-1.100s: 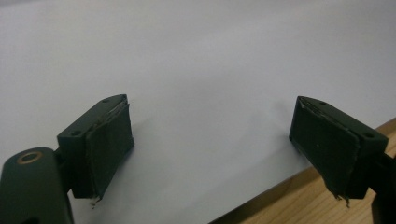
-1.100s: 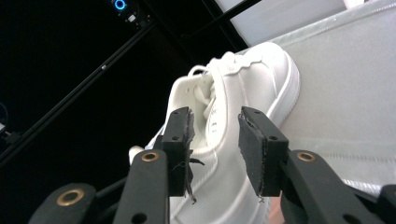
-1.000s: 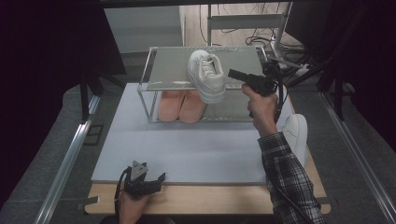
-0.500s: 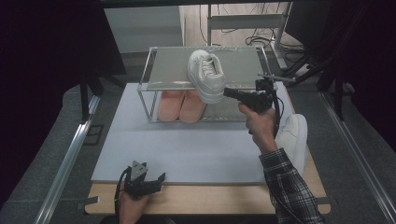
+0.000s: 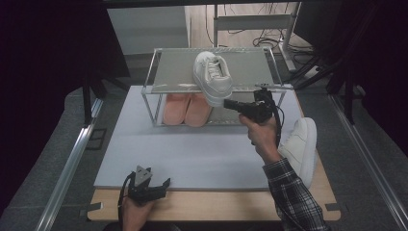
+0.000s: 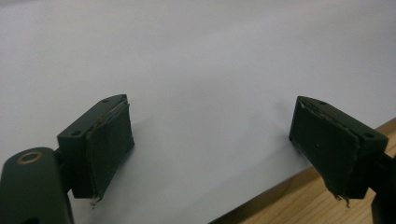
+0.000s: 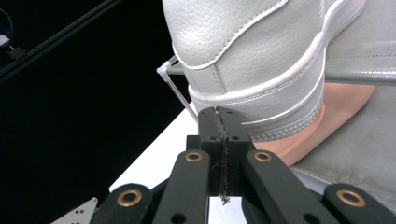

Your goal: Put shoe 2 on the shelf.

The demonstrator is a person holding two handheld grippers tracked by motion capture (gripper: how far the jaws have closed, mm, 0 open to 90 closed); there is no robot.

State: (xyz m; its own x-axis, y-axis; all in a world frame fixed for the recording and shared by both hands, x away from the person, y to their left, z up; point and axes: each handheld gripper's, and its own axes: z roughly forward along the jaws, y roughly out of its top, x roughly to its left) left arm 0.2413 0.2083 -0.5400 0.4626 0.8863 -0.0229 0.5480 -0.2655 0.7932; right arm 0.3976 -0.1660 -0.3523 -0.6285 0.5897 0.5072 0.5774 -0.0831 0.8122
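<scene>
A white sneaker [image 5: 212, 74] lies on the top shelf of a wire shoe rack [image 5: 250, 70], its heel hanging over the front edge. My right gripper [image 5: 227, 103] is shut with nothing in it. In the right gripper view its tips [image 7: 218, 112] sit right at the sole of that sneaker's heel [image 7: 252, 60]; whether they touch it is unclear. A pair of pink shoes [image 5: 185, 109] rests on the lower shelf. A second white sneaker [image 5: 301, 146] lies on the table at the right. My left gripper [image 5: 151, 185] is open by the front edge, over the white mat [image 6: 210, 70].
The rack stands at the back of the white mat [image 5: 192, 149], which covers a wooden table [image 5: 216, 204]. Metal rails [image 5: 72, 159] run along both sides. A desk frame and cables [image 5: 269, 29] lie behind the rack.
My right gripper has come down and toward the near side, from beside the top shelf to just under the sneaker's heel. The sneaker and the left gripper have stayed put.
</scene>
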